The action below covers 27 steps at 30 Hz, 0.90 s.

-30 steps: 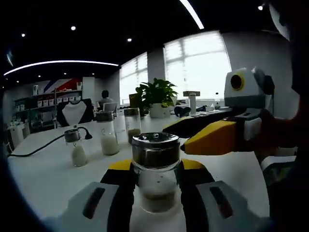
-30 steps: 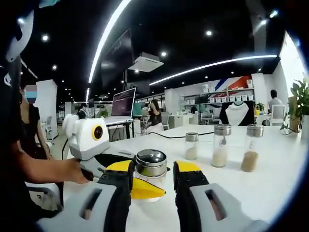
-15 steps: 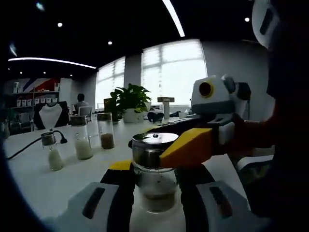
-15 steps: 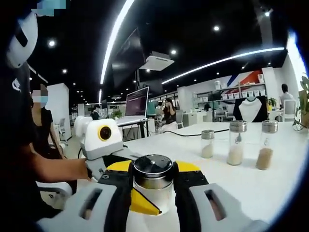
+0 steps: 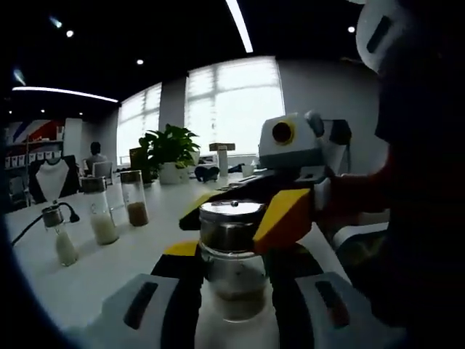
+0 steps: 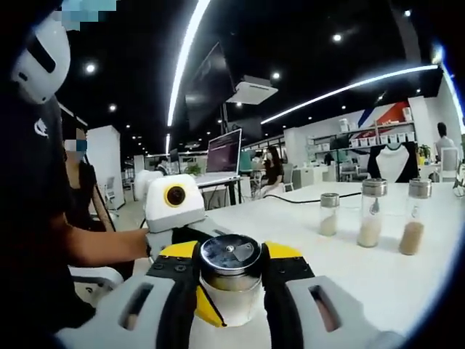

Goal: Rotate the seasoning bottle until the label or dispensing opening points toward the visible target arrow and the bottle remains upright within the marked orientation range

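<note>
A glass seasoning bottle (image 5: 231, 280) with a shiny metal cap stands upright on the white table (image 5: 109, 273), some pale seasoning at its bottom. My left gripper (image 5: 234, 262) is shut on its glass body. My right gripper (image 5: 238, 217) reaches in from the right, its yellow jaws on either side of the cap. In the right gripper view the cap (image 6: 231, 256) sits tight between my right gripper (image 6: 231, 251), which is shut on it. The left gripper (image 6: 209, 309) comes in from the left below the cap, one yellow jaw showing against the glass.
Three more seasoning bottles (image 5: 102, 214) (image 6: 372, 212) stand in a row further along the table (image 6: 349, 280), with a black cable behind them. A potted plant (image 5: 167, 149) stands at the far edge and a laptop (image 6: 224, 153) on another desk. A person's arm (image 6: 102, 243) holds the left gripper.
The right gripper has come in from the side and closed its jaws round the cap. Both views have swung, so the row of bottles sits further off to one side.
</note>
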Available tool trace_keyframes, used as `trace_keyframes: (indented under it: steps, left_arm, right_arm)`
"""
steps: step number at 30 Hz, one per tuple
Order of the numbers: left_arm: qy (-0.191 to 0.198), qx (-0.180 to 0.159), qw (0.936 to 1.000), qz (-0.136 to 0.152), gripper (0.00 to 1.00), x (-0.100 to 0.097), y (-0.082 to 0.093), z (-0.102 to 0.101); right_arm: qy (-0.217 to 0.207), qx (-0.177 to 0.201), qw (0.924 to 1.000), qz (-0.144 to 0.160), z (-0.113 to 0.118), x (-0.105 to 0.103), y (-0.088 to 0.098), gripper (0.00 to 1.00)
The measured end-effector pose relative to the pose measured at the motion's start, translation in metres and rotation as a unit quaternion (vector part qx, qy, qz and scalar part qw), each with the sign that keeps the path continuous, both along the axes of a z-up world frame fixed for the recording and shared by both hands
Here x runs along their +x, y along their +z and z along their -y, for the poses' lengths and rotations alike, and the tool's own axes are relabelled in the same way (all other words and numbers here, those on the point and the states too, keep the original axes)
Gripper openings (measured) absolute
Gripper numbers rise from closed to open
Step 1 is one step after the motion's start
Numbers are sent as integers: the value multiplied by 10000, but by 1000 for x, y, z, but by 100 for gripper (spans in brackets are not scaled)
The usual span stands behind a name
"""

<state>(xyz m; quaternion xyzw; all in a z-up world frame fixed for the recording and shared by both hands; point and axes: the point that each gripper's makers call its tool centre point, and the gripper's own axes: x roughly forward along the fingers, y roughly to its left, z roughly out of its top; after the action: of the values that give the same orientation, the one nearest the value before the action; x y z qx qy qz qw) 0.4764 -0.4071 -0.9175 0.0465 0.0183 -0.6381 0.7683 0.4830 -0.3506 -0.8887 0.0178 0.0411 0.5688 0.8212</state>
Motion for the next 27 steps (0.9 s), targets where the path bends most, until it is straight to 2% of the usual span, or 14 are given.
trace_keyframes:
  steps: [3,7,12,15,17,19,20,23,27]
  left_arm:
    - [2,40,10000,-2,37,1,-3,2]
    - [514,131,9983,230,38,18,-7,5]
    - [1020,68,9948,5,38,28,-9,6]
    - [1577,118,9874,-10,40,38,-11,6]
    - [2051,278,9780,269,40,46,-13,5]
    - [2390,323,9704,128,39,49,-18,5]
    - [2499,310,9677,72,37,50,-19,6]
    - [2785,391,9594,193,37,55,-22,8]
    - [3002,437,9524,292,37,61,-20,8]
  right_arm:
    - [-90,-20,9999,-62,1,2,-2,31]
    - [-637,-192,9978,41,9,18,-9,31]
    - [-917,-74,9957,-147,15,29,-10,31]
    - [-1239,-147,9921,-144,19,37,-12,31]
    - [-1523,-224,9880,-121,23,44,-13,31]
    - [-1707,-210,9850,-158,24,49,-12,31]
    - [-1765,-179,9840,-169,25,50,-11,31]
    - [-1949,-72,9808,-69,24,53,-3,31]
    - [-2131,-255,9766,107,23,54,-1,31]
